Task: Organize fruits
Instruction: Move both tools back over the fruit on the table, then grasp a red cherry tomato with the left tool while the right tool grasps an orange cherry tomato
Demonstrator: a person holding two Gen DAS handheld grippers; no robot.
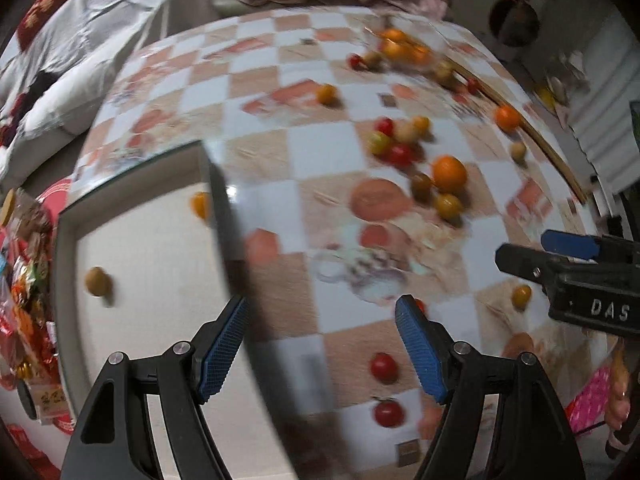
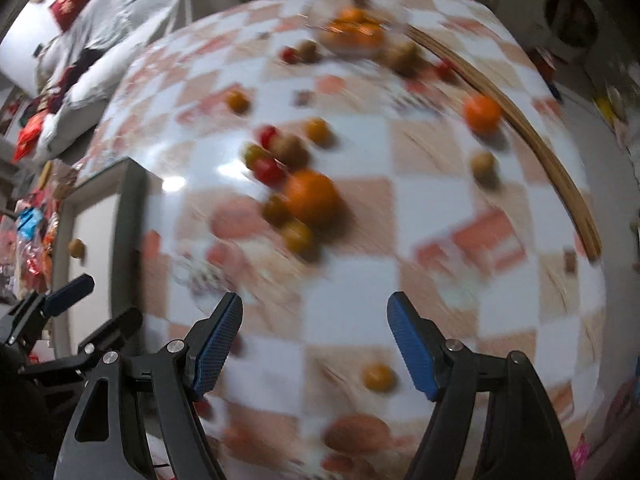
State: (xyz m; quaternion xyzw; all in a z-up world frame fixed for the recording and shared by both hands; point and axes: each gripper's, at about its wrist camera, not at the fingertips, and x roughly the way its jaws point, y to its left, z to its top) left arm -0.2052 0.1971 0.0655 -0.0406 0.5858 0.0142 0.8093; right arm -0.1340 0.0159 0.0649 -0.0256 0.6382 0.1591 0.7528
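Observation:
Small fruits lie scattered on a checked tablecloth (image 1: 328,152): an orange (image 1: 449,172), red tomatoes (image 1: 384,366), yellow tomatoes (image 1: 521,295) and brown fruits. A grey tray (image 1: 218,200) at the left holds a brown fruit (image 1: 97,281) and a yellow one (image 1: 199,205). My left gripper (image 1: 320,348) is open and empty above the tray's right wall. My right gripper (image 2: 314,344) is open and empty above the cloth, with a yellow tomato (image 2: 378,377) just ahead. The orange (image 2: 311,196) and the tray (image 2: 128,208) show in the right wrist view. Both views are blurred.
A clear bowl with oranges (image 1: 400,46) stands at the far side of the table. A wooden strip (image 1: 552,152) runs along the right edge. Snack packets (image 1: 24,288) lie left of the tray. Bedding (image 1: 80,40) lies beyond the table.

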